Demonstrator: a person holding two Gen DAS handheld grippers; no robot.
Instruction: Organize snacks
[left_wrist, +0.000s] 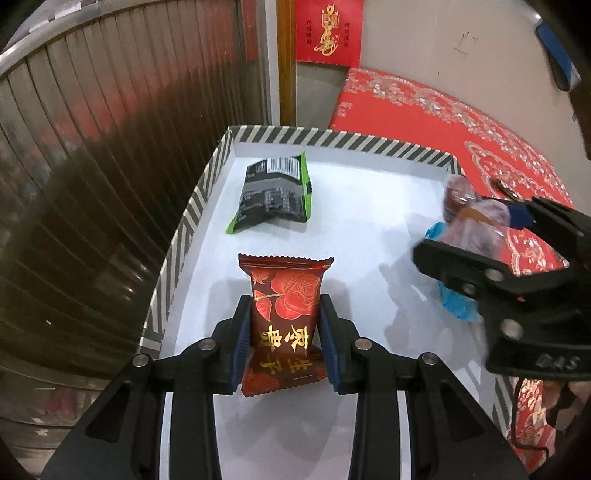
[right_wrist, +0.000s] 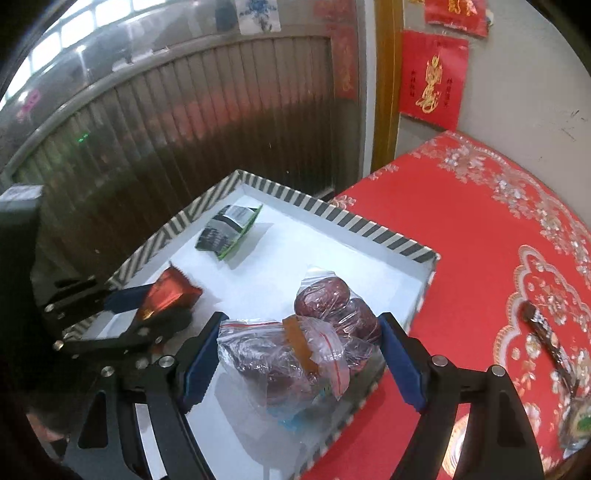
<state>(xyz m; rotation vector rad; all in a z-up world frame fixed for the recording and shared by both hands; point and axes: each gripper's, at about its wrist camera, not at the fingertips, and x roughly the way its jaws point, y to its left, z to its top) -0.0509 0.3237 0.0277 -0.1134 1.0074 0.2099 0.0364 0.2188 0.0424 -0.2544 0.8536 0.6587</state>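
**Two snacks in hand over the tray, one already in, more left on the cloth**

Striped-rim tray (left_wrist: 207, 177) holds a green-edged packet (left_wrist: 275, 192) lying flat at its far end. Left gripper (left_wrist: 284, 343) is clamped on a red rose-print snack pack (left_wrist: 286, 295), low over the tray floor. Right gripper (right_wrist: 295, 354) straddles a clear zip bag of dark red fruit (right_wrist: 306, 332), pads against its sides; bag over the tray's right edge. By my reading, both are still to be set down. A dark wrapped stick (right_wrist: 546, 339) waits on the red tablecloth (right_wrist: 461, 229).
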